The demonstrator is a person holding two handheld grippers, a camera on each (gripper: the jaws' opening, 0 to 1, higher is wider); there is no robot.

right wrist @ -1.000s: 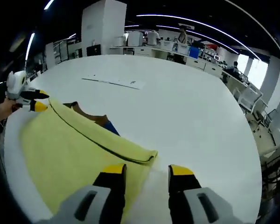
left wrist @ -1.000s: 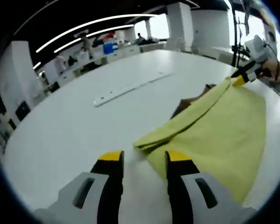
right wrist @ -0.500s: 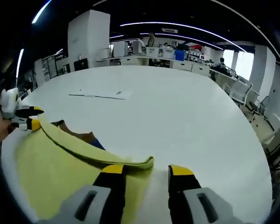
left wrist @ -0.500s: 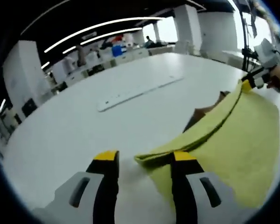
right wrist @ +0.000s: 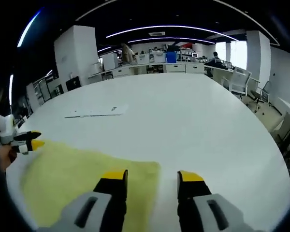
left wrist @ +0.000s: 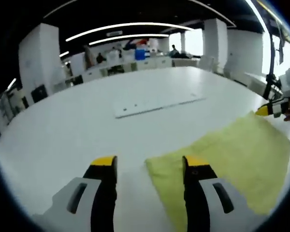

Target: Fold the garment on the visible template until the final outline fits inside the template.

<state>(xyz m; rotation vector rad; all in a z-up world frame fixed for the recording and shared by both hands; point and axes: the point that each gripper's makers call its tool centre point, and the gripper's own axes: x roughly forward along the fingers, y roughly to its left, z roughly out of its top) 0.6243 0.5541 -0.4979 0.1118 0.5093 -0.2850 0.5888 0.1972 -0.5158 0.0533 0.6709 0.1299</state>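
A yellow garment [left wrist: 227, 154] lies flat on the white table [left wrist: 87, 125]. In the left gripper view its near corner rests between the jaws of my left gripper [left wrist: 149, 162], which is open. At the garment's far corner, the right gripper [left wrist: 273, 108] comes in from the right edge. In the right gripper view the yellow garment [right wrist: 82, 179] spreads out to the left, and one corner lies between the jaws of my open right gripper [right wrist: 152, 176]. The left gripper [right wrist: 21, 140], held by a hand, sits at the garment's far left corner. No template shows around the cloth.
A long white strip [left wrist: 157, 102] lies on the table beyond the garment, and it appears again as a flat white strip [right wrist: 94, 112] in the right gripper view. Office desks, pillars and chairs [right wrist: 239, 82] stand past the table's far edge.
The garment's raised, rolled front edge has dropped flat onto the table. It now hides the brown and blue thing that showed under it. Both cameras have tilted lower.
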